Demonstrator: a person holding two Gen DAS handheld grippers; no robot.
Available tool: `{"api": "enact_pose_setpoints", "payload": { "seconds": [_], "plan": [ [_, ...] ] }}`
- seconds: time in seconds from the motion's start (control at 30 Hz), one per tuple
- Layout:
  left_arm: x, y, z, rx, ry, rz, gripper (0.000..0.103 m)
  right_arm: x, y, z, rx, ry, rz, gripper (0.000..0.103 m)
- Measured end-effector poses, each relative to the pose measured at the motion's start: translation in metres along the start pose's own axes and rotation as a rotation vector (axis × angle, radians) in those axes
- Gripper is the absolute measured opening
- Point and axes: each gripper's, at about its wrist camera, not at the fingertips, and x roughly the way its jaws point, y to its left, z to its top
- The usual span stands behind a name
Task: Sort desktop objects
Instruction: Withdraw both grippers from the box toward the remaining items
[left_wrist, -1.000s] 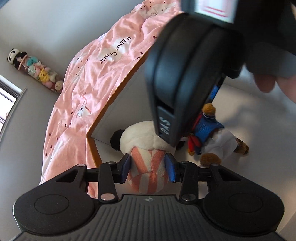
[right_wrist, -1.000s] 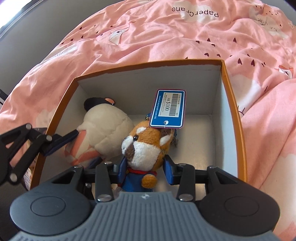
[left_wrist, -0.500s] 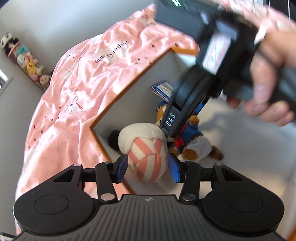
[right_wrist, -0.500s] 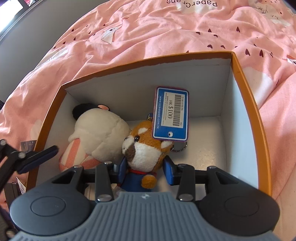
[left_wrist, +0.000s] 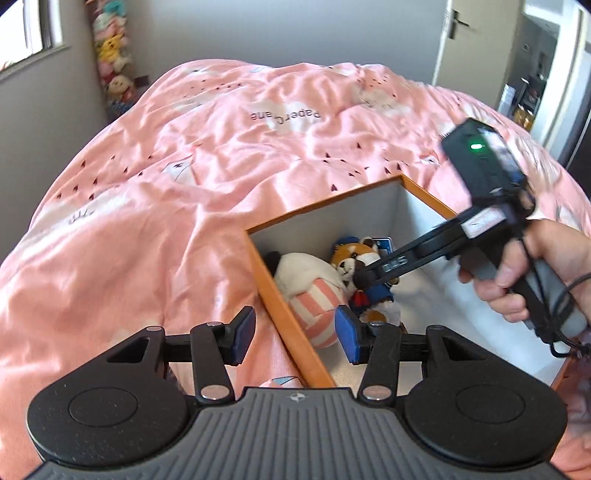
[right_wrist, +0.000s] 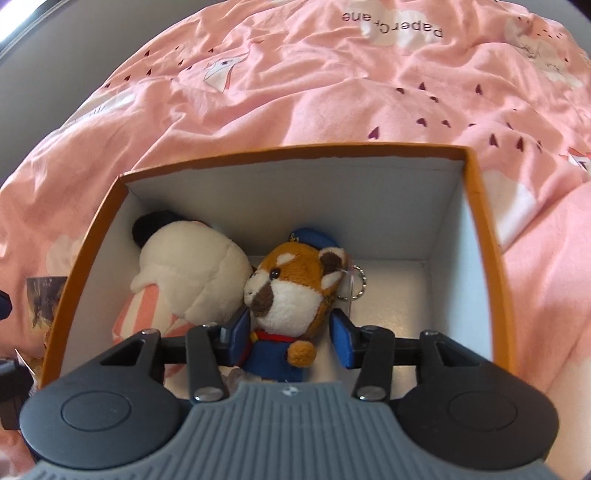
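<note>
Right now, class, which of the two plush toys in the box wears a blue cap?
The brown-and-white plush: it has a blue cap, blue outfit and key ring, and lies between the right gripper pads. The cream plush beside it has pink stripes.

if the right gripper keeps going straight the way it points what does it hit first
Probably the red panda plush, lying between the open fingers of the right gripper; beyond it is the box floor. Depth is unclear.

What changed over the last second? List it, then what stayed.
The left tool opened, let go of the striped plush and pulled up and back over the box rim. The right tool just opened off the fox plush. Both toys stay in the box.
</note>
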Motion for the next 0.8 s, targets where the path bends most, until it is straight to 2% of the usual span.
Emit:
{"api": "enact_pose_setpoints", "payload": {
  "seconds": [0.13,0.3,0.43,0.53,0.6,0.7,0.8],
  "plan": [
    [-0.004,0.009,-0.006,-0.049,-0.006,0.012,0.056,-0.028,0.002,-0.004,0.057,-0.056,0.041,0.060],
    [-0.006,0.014,-0.014,-0.089,0.002,0.020,0.056,-0.043,0.024,-0.009,0.063,-0.093,0.154,0.059],
    [-0.007,0.019,-0.019,-0.113,0.004,0.020,0.056,-0.031,0.046,-0.012,0.019,-0.087,0.144,0.058],
    [-0.010,0.023,-0.021,-0.123,0.001,0.020,0.056,-0.019,0.049,-0.016,0.013,-0.056,0.137,0.051],
    [-0.011,0.026,-0.023,-0.130,0.000,0.016,0.056,-0.010,0.048,-0.021,0.007,-0.013,0.141,0.041],
    [-0.009,0.030,-0.025,-0.142,0.003,0.015,0.056,0.001,0.047,-0.033,-0.018,0.039,0.127,0.031],
    [-0.006,0.032,-0.026,-0.156,0.013,0.015,0.055,0.005,0.047,-0.037,-0.045,0.031,0.148,0.028]
  ]
}}
